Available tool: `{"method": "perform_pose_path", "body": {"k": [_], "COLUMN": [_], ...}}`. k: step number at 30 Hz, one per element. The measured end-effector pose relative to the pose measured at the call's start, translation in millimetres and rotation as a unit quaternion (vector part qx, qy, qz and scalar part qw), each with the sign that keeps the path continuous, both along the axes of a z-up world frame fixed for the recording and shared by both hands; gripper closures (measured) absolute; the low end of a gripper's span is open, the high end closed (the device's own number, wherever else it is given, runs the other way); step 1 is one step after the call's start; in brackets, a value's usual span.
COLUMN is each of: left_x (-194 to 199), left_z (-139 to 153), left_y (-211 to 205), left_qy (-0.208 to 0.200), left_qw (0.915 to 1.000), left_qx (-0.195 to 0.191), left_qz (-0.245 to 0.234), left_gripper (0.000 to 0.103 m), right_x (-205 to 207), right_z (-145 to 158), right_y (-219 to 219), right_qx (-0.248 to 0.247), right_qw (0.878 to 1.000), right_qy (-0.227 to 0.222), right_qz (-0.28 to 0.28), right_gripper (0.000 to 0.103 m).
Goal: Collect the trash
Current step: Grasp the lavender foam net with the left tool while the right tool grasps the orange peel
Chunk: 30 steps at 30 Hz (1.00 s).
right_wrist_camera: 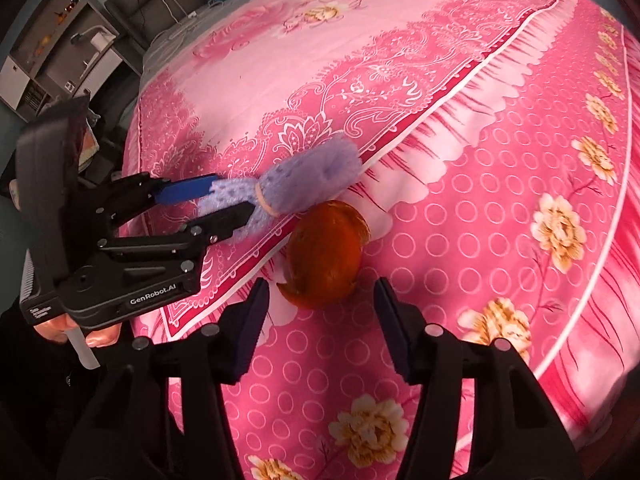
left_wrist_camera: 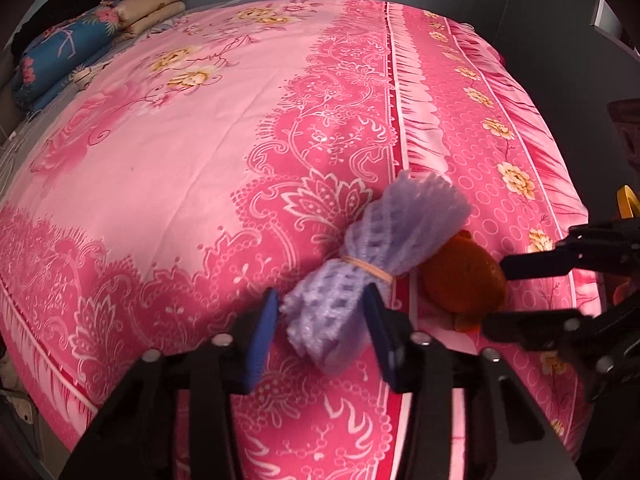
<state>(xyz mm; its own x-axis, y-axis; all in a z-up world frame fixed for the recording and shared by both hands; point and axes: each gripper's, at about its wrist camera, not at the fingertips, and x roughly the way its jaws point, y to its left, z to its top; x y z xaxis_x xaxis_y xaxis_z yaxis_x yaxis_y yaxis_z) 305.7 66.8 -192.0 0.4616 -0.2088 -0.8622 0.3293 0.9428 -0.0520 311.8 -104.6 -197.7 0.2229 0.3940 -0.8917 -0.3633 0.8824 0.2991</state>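
Observation:
A purple foam net bundle (left_wrist_camera: 368,256) tied with a rubber band lies on the pink bedspread (left_wrist_camera: 200,140). My left gripper (left_wrist_camera: 324,332) is open, its blue-padded jaws either side of the bundle's near end. An orange peel piece (left_wrist_camera: 464,280) lies just right of the bundle. In the right wrist view the peel (right_wrist_camera: 324,256) sits just ahead of my open right gripper (right_wrist_camera: 320,320), and the bundle (right_wrist_camera: 296,184) lies beyond it with the left gripper (right_wrist_camera: 228,204) around its end. The right gripper (left_wrist_camera: 496,292) also shows in the left wrist view, jaws either side of the peel.
Folded blue and beige quilts (left_wrist_camera: 80,44) are stacked at the far left of the bed. The bed's edge falls away at the right (left_wrist_camera: 560,160). A shelf unit (right_wrist_camera: 52,40) stands beyond the bed's left corner.

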Motion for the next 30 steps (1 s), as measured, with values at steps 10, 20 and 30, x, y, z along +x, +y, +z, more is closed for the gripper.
{"method": "perform_pose_path", "body": {"k": [10,20,30], "left_x": [30,55,36], "left_z": [-2,0,28], "left_y": [0,-12,-5], "left_qy": [-0.008,-0.012,-0.035], "left_qw": [0.9998,0.9996,0.9982], "left_qx": [-0.011,-0.014,-0.025], "left_qz": [0.012,0.022,0.043], "left_gripper": [0.073,0.083,0.088], "right_x": [16,18,-11], "right_z": [-12,-13,12], "right_y": [10,6,-29], "right_qx": [-0.009,0.009,0.048], "right_qw": [1.0,1.0,0.998], "right_qy": [0.013,0.015,0.009], "right_qz": [0.002,-0.021,-0.05], "right_gripper": [0.061,0.071,0.072]}}
